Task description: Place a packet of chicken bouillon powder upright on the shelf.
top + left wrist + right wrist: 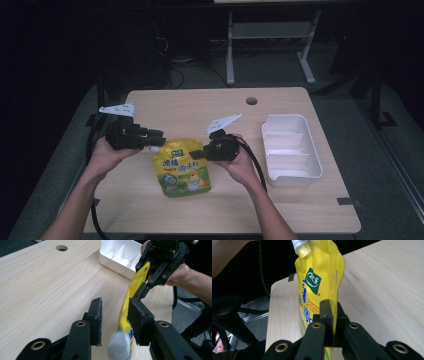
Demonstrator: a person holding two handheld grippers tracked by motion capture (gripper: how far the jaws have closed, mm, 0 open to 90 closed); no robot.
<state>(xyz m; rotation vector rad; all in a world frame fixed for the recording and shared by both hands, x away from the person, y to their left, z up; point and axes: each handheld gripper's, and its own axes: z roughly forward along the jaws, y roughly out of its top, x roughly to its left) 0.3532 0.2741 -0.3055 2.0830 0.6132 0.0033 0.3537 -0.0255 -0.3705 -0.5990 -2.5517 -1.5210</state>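
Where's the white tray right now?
In the high view, the white tray sits on the table's right side, just right of the right claw gripping the yellow pouch.

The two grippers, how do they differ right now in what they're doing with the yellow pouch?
The right gripper is shut on the yellow pouch's edge; the left gripper is open, jaws apart. The right holds the pouch's side, while the left straddles the white cap end without clamping. Both are black, hand-held and meet at the pouch.
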